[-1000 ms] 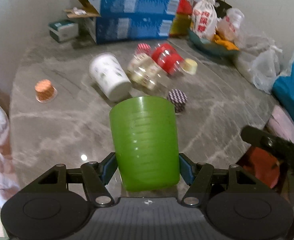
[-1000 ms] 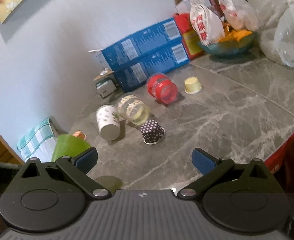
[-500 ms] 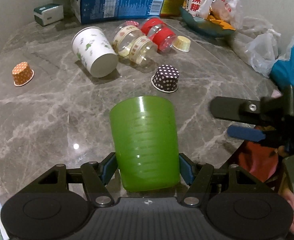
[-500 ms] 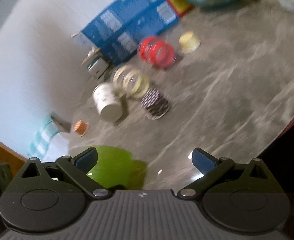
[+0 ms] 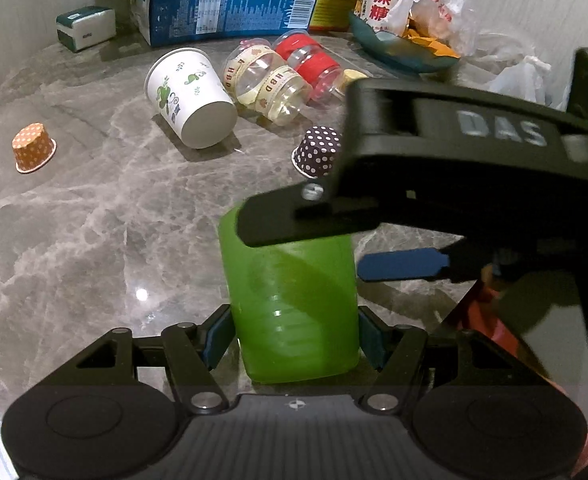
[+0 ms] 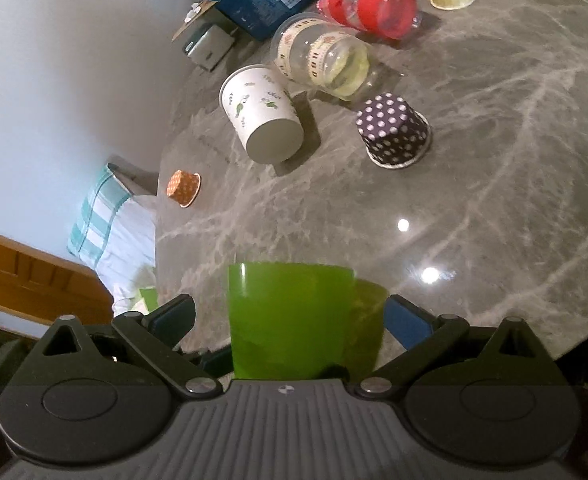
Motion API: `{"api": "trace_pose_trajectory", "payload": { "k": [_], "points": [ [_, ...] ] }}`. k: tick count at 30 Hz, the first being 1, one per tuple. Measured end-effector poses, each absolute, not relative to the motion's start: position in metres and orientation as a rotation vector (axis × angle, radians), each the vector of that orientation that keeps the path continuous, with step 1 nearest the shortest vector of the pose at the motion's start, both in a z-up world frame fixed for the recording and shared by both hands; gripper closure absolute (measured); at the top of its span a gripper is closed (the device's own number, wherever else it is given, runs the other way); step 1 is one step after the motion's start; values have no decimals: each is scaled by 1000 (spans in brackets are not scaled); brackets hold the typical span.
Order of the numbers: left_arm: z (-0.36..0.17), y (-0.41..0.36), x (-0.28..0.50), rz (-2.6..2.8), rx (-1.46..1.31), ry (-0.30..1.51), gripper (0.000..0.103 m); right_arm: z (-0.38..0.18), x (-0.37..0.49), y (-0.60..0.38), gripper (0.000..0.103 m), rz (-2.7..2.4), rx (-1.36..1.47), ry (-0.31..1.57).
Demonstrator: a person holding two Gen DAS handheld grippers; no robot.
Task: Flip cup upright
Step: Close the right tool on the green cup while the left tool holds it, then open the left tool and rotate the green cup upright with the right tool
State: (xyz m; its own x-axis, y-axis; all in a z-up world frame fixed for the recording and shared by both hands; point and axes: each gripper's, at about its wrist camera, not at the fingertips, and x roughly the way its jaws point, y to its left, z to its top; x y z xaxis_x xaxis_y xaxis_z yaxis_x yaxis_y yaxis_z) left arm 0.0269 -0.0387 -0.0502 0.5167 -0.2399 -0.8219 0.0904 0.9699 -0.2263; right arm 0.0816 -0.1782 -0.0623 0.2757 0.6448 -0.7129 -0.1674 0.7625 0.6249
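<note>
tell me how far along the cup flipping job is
Done: the left claw is clamped on the green cup, held above the marble table.

In hand: the right claw sits open around the cup, its fingers either side with gaps showing, apparently set for a handover.

Left: which way up the cup is, I cannot tell. It is not yet standing on the table.

cup [image 5: 290, 304] between left gripper [image 5: 294, 340] fingers | right gripper [image 6: 290, 320] seemingly astride | paper cup [image 5: 190, 96] behind

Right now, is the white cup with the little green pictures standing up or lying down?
Lying down. The white cup rests on its side on the table, its flat bottom facing the camera, beside the tipped clear jar.
</note>
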Motion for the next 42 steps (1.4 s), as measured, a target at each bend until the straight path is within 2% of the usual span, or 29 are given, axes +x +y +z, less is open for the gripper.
{"api": "trace_pose_trajectory", "payload": {
  "k": [3, 9, 11, 16, 28, 31, 33, 42],
  "points": [
    [-50, -37, 27, -208, -173, 1011, 35, -65, 86, -172, 2, 569, 457, 1180],
    [-51, -33, 26, -221, -189, 1009, 35, -69, 90, -164, 13, 562, 411, 1204],
    [-51, -32, 26, -225, -196, 1008, 35, -68, 90, -161, 23, 561, 393, 1206],
    [-51, -31, 26, -233, -205, 1006, 35, -67, 91, -159, 29, 562, 376, 1201],
    [-52, -28, 20, -252, -201, 972, 34, -67, 91, -158, 29, 558, 383, 1196],
    [-54, -21, 17, -274, -251, 959, 25, -68, 91, -158, 29, 565, 394, 1200],
    [-53, -18, 14, -254, -245, 953, 12, -69, 91, -157, 29, 572, 401, 1205],
    [-44, 27, -29, -199, -351, 829, 11, -69, 85, -160, 29, 579, 411, 1170]
  ]
}}
